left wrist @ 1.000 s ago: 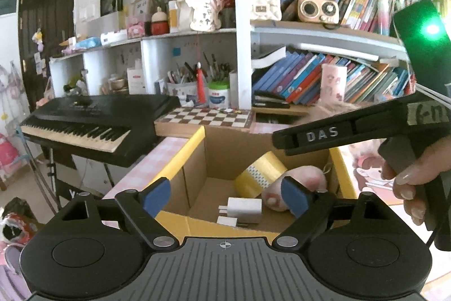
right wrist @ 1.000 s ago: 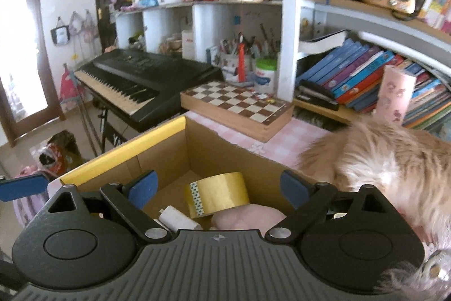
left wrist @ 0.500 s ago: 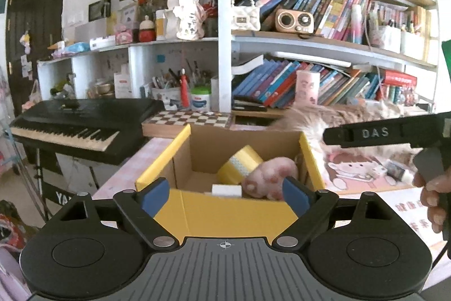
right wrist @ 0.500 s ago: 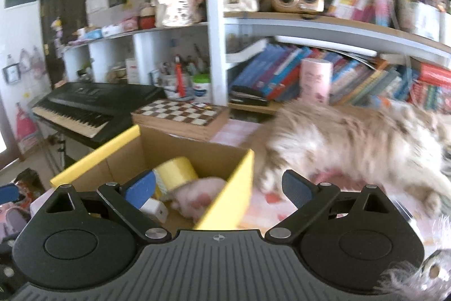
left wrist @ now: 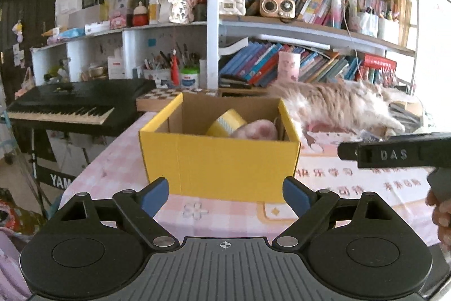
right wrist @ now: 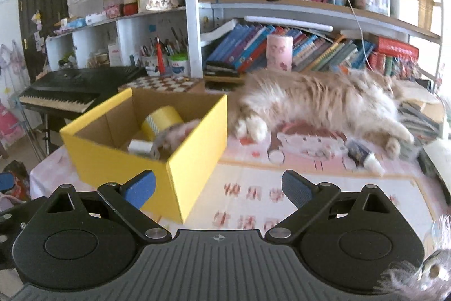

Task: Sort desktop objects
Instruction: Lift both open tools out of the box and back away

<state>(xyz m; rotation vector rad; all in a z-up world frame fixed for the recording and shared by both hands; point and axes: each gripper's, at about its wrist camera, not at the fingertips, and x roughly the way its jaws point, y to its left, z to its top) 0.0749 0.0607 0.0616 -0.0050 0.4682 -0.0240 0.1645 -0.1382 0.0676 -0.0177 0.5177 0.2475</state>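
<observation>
Here, the scene by its parts:

Left claw (left wrist: 225, 192): released, blue pads spread wide with nothing between them; it hangs over the desk just in front of the box's near wall.

Right claw (right wrist: 218, 188): released as well, jaws wide and empty; its left pad sits before the box's near corner, its right pad over bare desk. In the left wrist view its black body marked "DAS" juts in from the right edge, a person's fingers (left wrist: 442, 212) curled below it.

Yellow cardboard box (left wrist: 222, 160): stands open-topped on the desk, toward the keyboard side.

Roll of yellow tape (left wrist: 225, 123): inside the box, tilted against the back wall.

Pink plush toy (left wrist: 255, 130): inside the box, touching the tape roll on its right.

White charger block (right wrist: 139, 146): inside the box, low, beside the plush toy.

Small tube (right wrist: 363, 155): lies on the desk mat well apart from the box, near the cat's hind paw.

Cat (right wrist: 324, 100): long-haired, stretched on its side across the back of the desk, front paws just beside the box.

Desk (left wrist: 121, 165): covered in pink checked cloth, with a printed mat under the cat.

Behind: chessboard (right wrist: 165, 82), electric keyboard (left wrist: 70, 106), crowded bookshelves (right wrist: 310, 4).
</observation>
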